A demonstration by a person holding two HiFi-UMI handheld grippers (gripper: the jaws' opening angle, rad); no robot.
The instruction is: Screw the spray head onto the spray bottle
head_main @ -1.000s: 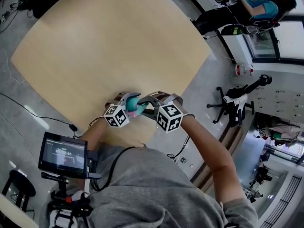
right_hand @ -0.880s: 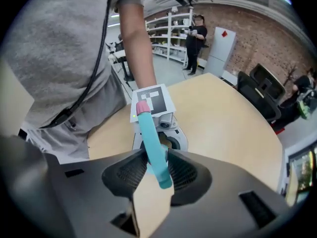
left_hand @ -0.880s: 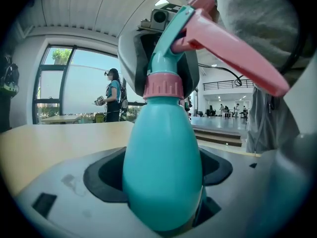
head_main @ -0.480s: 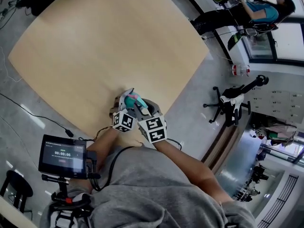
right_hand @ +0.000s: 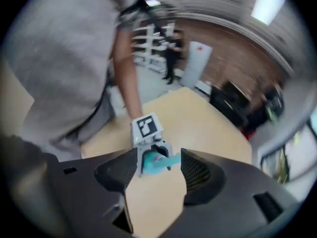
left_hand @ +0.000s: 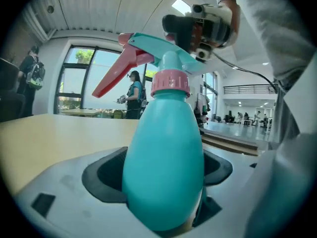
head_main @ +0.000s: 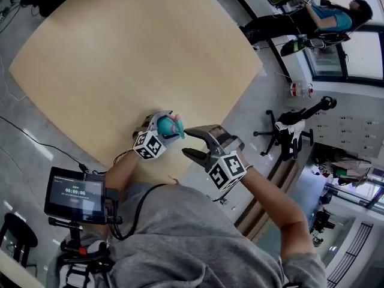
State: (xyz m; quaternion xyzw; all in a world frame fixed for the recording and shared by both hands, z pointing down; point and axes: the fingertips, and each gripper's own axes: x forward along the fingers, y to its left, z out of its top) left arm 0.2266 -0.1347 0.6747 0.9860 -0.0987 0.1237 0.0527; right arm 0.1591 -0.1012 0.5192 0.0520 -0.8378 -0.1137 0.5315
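Observation:
A teal spray bottle [left_hand: 163, 167] with a pink collar [left_hand: 170, 82] stands upright with my left gripper [left_hand: 163, 182] shut on its body. On the collar sits the teal spray head, its pink trigger [left_hand: 116, 76] pointing left. In the head view the bottle [head_main: 174, 125] and left gripper [head_main: 165, 129] are over the near edge of the wooden table [head_main: 120, 53]. My right gripper [head_main: 187, 141] stands apart to the right of the bottle; its jaws have just been opening, with nothing between them. In the right gripper view the bottle [right_hand: 154, 163] shows small and far beyond the right gripper [right_hand: 157, 157].
A small monitor [head_main: 73, 192] on a stand is at the lower left beside the person. An office chair [head_main: 288, 125] stands on the floor right of the table. A seated person [head_main: 327, 14] is at the far upper right.
The right gripper was on the spray head half a second ago; now it has let go and drawn back to the right with its jaws apart. The left gripper and bottle have barely shifted.

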